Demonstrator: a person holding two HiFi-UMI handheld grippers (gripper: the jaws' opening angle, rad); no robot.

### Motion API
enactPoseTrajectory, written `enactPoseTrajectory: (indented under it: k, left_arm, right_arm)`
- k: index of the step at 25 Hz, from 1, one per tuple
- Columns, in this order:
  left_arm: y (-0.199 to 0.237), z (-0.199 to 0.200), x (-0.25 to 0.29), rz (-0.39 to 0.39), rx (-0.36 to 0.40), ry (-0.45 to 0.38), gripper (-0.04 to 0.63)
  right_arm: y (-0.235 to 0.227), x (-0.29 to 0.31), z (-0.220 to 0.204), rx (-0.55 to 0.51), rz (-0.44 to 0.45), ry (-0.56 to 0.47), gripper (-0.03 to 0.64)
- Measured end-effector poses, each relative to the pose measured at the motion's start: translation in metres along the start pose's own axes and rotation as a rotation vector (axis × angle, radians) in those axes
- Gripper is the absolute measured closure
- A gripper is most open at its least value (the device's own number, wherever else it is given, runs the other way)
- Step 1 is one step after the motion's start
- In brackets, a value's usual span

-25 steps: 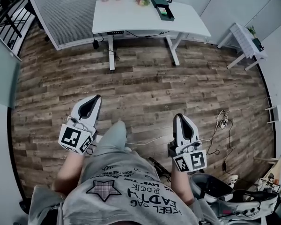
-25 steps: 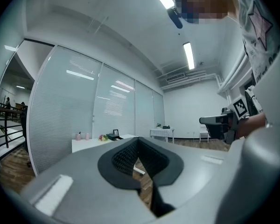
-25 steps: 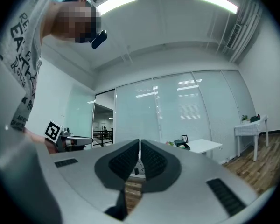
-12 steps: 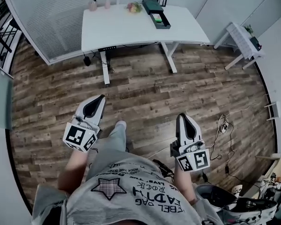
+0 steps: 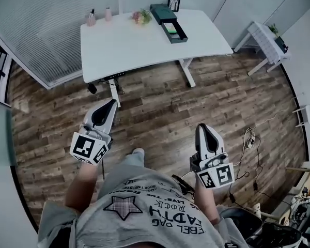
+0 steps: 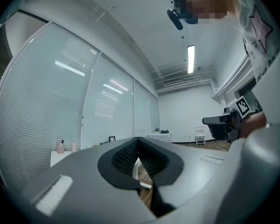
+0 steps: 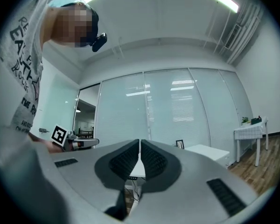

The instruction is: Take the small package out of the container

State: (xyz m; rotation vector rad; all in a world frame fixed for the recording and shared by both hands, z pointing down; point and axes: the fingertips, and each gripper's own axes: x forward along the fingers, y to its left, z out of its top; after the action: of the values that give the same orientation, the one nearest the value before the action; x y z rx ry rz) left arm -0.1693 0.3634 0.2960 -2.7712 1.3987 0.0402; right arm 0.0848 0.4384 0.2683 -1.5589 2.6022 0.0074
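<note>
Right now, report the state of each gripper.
The left gripper: jaws shut, holding nothing.
The right gripper: jaws shut, holding nothing.

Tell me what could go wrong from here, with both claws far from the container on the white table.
Both the left claw and the right claw are shut and empty; unless opened first, they may push the small package in the container, not grip it.
Flowers and a picture frame stand near the container; a wide reach could knock them.
Cables lie on the floor at the right; a foot could catch.
</note>
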Motion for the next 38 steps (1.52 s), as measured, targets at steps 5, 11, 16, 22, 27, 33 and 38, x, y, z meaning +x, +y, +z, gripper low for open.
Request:
enactPoseTrajectory:
  k: [5,11,16,22,27,33,38]
  left_arm:
    - [0.031,-0.01,0.02,-0.002,-0.023,0.012,0.588]
    - [0.058,-0.015,0.036,0.011,-0.037,0.029,0.587]
    - [0.079,-0.015,0.041,0.036,-0.034,0.029,0.586]
    - [0.095,-0.026,0.046,0.054,-0.039,0.05,0.587]
    - [0.112,-0.042,0.058,0.092,-0.046,0.074,0.587]
    - [0.13,-0.054,0.089,0.132,-0.077,0.088,0.586]
    - [0.159,-0.056,0.138,0.194,-0.092,0.07,0.587]
  right_arm:
    - [-0.01,0.033,-0.009,0.01,-0.013,0.02,0.597]
    - [-0.024,0.067,-0.015,0.02,-0.015,0.034,0.597]
    - [-0.028,0.094,-0.009,0.024,0.002,0.007,0.597]
    - [-0.031,0.119,-0.008,0.018,0.033,0.0,0.597]
    - [-0.04,0.141,-0.004,0.012,0.047,-0.047,0.597]
    - [-0.073,0.188,-0.025,0.052,0.097,-0.027,0.597]
    - [-0.118,0.248,-0.032,0.113,0.148,-0.005,0.597]
